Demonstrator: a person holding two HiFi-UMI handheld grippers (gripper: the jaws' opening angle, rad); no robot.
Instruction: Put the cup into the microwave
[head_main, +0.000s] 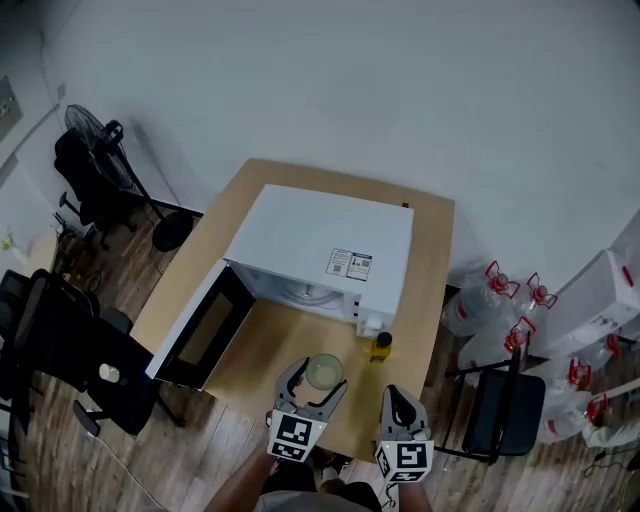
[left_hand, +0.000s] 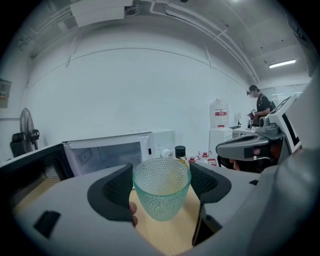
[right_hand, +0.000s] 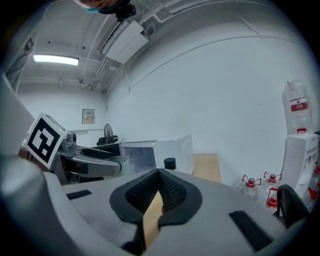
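Observation:
A pale green dimpled glass cup (left_hand: 161, 193) sits upright between the two black pads of my left gripper (left_hand: 161, 187), which is shut on it. From the head view, the cup (head_main: 324, 373) is held over the near part of the wooden table (head_main: 430, 260), in front of the white microwave (head_main: 325, 245). The microwave's door (head_main: 195, 325) hangs open to the left and its cavity faces me. My right gripper (head_main: 401, 410) is to the right of the cup, near the table's front edge, shut with nothing in it (right_hand: 157, 192).
A small yellow bottle with a black cap (head_main: 381, 345) stands by the microwave's front right corner. Black chairs (head_main: 75, 350) and a fan (head_main: 95, 130) are left of the table. A black chair (head_main: 505, 405) and water jugs (head_main: 490, 300) stand to the right.

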